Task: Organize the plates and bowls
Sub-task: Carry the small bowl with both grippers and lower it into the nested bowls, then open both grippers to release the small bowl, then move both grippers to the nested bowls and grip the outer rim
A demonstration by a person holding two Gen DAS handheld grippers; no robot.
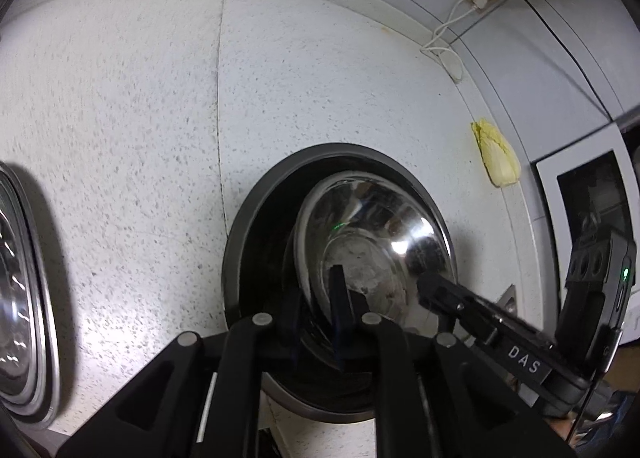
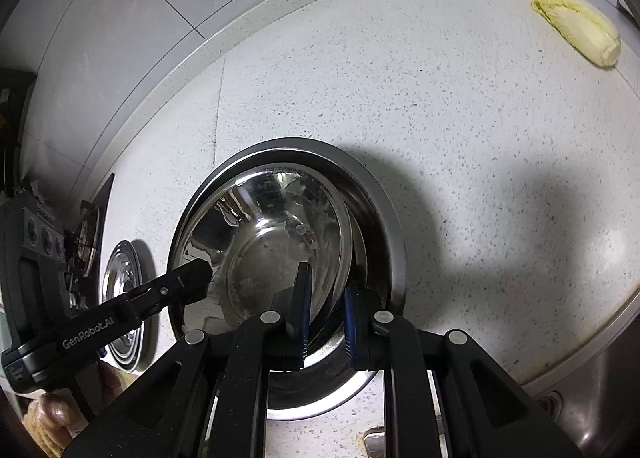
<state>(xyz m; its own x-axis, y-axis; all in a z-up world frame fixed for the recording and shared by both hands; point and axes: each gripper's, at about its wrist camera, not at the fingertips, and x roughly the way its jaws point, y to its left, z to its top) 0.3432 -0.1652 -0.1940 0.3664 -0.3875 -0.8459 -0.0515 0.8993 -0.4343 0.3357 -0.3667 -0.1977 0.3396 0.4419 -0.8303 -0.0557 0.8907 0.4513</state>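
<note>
Two hand-held grippers meet over a small steel bowl (image 1: 380, 238) that sits tilted inside a larger dark-rimmed steel bowl (image 1: 248, 217) on a speckled white counter (image 1: 120, 97). In the left wrist view the left gripper (image 1: 316, 290) straddles the small bowl's rim at its 7 o'clock edge, one finger inside and one outside; whether the pads press the metal cannot be told. The right gripper (image 2: 326, 294) is clamped on the same bowl's rim, which runs between its blue pads at 5 o'clock of the bowl in the right wrist view. In that view the left gripper reaches in from 8 o'clock, a person's fingers (image 2: 52, 418) showing beneath it. A separate stack of steel dishes (image 1: 24, 278) lies on the counter at 9 o'clock of the nested bowls, well apart. A pale yellow cabbage (image 1: 498, 157) rests at 2 o'clock, near the back wall.
</note>
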